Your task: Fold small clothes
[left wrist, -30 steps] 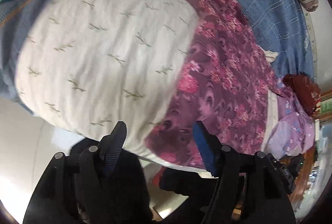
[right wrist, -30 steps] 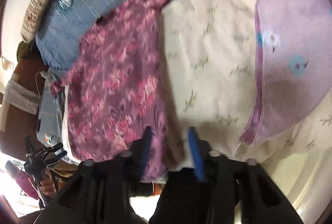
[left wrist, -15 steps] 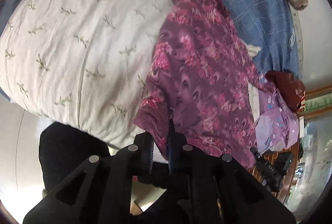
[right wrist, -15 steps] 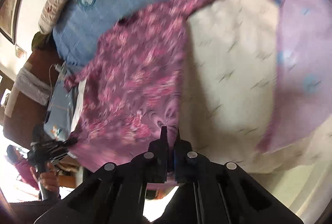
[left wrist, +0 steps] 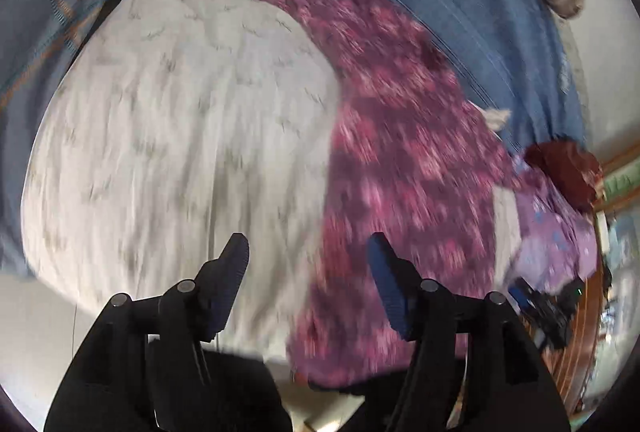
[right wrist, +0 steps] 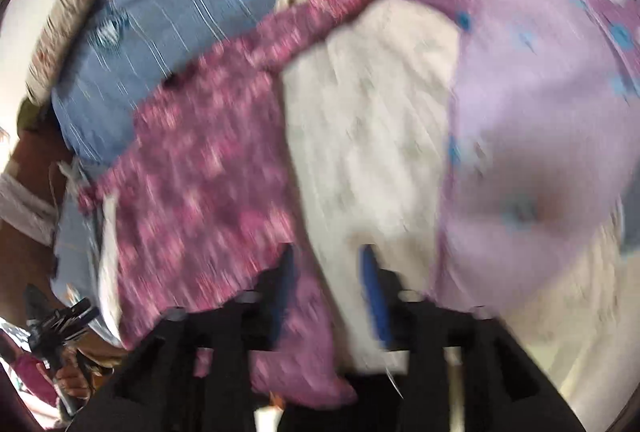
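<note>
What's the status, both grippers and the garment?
Left gripper open, empty, over the cream cloth. Right gripper open, astride the purple floral garment edge. Garment spread, unfolded. Lilac cloth alongside; frames blurred.

Two black tools, left tool point(left wrist: 308, 272) and right tool point(right wrist: 328, 288), blue ribbed finger pads point(left wrist: 386, 288), silver pivot screws point(left wrist: 429, 286).

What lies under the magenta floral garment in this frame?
The magenta floral garment overlaps the cream patterned cloth on one side and the blue bedsheet on the other. Whatever lies beneath its middle is covered.
</note>
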A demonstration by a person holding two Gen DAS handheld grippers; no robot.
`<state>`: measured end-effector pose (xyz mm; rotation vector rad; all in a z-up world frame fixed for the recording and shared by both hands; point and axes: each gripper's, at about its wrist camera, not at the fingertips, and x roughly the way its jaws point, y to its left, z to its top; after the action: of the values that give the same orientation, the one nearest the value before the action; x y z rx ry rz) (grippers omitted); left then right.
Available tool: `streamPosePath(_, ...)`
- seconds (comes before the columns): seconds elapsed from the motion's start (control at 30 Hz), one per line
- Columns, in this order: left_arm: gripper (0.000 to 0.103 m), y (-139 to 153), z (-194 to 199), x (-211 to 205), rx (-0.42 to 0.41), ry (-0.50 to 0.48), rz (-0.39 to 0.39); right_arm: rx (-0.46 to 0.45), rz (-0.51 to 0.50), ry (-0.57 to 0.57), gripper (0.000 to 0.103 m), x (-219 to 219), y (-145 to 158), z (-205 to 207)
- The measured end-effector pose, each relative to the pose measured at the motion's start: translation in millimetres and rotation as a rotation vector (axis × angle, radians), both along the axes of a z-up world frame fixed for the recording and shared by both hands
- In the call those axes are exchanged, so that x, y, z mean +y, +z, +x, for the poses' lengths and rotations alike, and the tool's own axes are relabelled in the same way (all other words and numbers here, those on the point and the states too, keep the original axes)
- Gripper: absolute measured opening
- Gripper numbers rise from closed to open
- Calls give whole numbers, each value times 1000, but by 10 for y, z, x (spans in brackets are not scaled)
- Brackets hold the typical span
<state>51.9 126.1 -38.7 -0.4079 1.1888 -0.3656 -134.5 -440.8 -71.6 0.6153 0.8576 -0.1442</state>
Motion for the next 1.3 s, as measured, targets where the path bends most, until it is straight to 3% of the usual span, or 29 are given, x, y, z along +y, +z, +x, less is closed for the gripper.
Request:
streamPosePath(0.17,61,-187,710,-459,46,22,37,-26,49,10,49,70,-52,759)
streamPosePath(0.27,59,-289,895,-754,79,5,55,-36,31,6,49,141,-76,1178)
streamPosePath(0.3,50,-306,887,-792,92,-9,46,-37,21,15,49,178,-86,1288)
streamPosePath(0.33,29,-316,882,-855,97,-26,41,-21,-9,28,49,241,-109,1427)
streamPosePath(0.37,24,-308,855,-890,85,-38,75,5,-47,45,45,288,-130,1513)
streamPosePath(0.43,16,-268,767,-901,35,-48,136,39,-169,97,6,423,-90,1655)
streamPosePath(0.53,11,-272,825,-817,66,-5,124,11,-198,68,0,288,-1,1636)
streamPosePath(0.63,11,-154,818,-628,71,20,82,95,-202,-68,0,-64,-142,1606)
streamPosePath(0.7,12,-30,717,-466,43,10,53,68,-144,-84,0,-166,-128,1477)
streamPosePath(0.77,22,45,560,-236,26,13,27,21,-123,-67,6,-101,-17,1333)
streamPosePath(0.83,52,22,368,-72,40,11,5,-24,-114,6,6,112,106,1236)
streamPosePath(0.87,55,-23,226,18,57,3,-14,-40,-115,65,8,284,156,1200)
streamPosePath(1.0,58,-370,-324,176,189,-21,-121,-36,-171,300,25,1094,190,1142)
streamPosePath(1.13,58,-700,-661,242,301,15,-240,-8,-131,518,27,1923,76,1093)
streamPosePath(1.2,58,-754,-704,170,321,11,-271,10,-176,621,27,2380,72,1126)
streamPosePath(1.3,58,-769,-711,44,312,6,-308,14,-228,668,32,2751,187,1302)
